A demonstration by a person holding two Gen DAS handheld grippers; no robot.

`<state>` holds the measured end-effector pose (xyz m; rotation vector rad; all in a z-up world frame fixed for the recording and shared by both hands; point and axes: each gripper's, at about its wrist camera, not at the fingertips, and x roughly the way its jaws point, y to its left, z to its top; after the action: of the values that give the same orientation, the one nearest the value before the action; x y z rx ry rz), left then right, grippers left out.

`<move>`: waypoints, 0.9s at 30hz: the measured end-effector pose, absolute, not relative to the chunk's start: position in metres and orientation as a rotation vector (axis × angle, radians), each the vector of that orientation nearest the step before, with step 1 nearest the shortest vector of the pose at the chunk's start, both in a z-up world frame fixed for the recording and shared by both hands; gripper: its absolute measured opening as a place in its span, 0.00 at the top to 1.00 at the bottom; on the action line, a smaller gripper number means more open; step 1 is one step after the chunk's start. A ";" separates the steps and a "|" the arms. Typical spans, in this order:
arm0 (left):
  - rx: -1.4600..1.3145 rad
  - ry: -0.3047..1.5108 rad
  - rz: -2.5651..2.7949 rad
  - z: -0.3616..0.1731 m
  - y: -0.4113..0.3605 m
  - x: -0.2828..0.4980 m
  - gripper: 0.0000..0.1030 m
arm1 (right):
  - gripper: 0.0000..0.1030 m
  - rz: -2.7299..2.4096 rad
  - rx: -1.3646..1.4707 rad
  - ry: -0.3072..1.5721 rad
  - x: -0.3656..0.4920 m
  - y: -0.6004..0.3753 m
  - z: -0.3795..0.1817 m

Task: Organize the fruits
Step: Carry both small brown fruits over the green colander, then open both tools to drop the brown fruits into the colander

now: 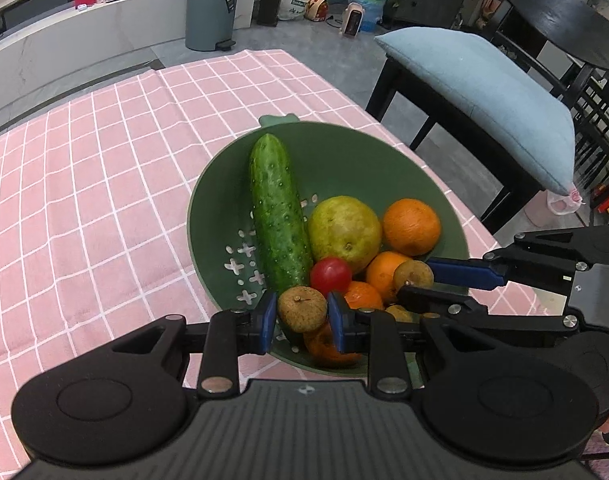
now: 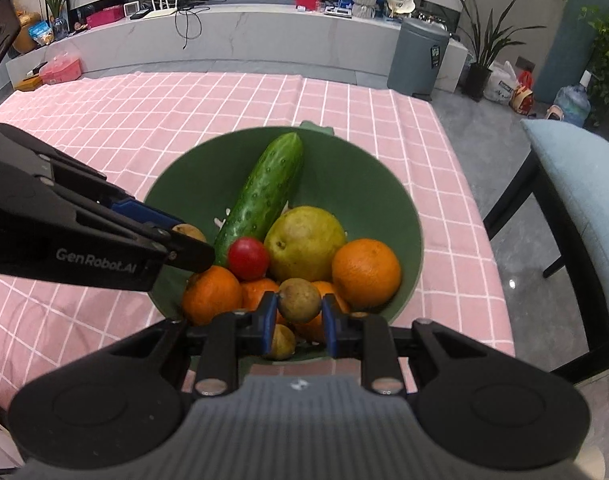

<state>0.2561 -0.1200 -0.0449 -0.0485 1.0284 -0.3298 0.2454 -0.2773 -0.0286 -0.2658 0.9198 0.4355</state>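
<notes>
"GenRobot.AI" stands on the left gripper [image 2: 184, 240]; bin label probably unreadable.

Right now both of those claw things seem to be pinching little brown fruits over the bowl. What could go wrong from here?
The left gripper and right gripper each pinch a round brown fruit by its sides; either could slip and drop into the green bowl. The grippers are also close together, so they might bump. A dropped fruit could knock the red tomato.
</notes>
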 end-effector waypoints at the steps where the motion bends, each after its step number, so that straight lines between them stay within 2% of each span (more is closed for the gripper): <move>1: -0.050 1.026 -0.331 -0.045 -0.120 0.256 0.70 | 0.81 0.436 -0.265 0.924 0.246 -0.277 -0.030; 15: -0.050 1.027 -0.319 -0.044 -0.120 0.256 0.70 | 0.79 0.436 -0.244 0.958 0.249 -0.278 -0.035; 18: -0.045 1.004 -0.319 -0.040 -0.120 0.253 0.58 | 0.66 0.435 -0.246 0.946 0.247 -0.278 -0.032; 20: -0.053 0.977 -0.325 -0.035 -0.118 0.250 0.51 | 0.65 0.438 -0.246 0.937 0.246 -0.279 -0.029; 26: -0.058 0.912 -0.290 -0.010 -0.109 0.240 0.47 | 0.62 0.429 -0.239 0.890 0.239 -0.282 -0.009; 27: -0.057 0.894 -0.282 -0.004 -0.107 0.236 0.46 | 0.58 0.427 -0.236 0.876 0.236 -0.283 -0.005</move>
<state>0.2360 -0.1067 -0.0043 -0.0574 0.8941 -0.2820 0.2361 -0.2830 -0.0047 -0.2357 0.8756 0.4267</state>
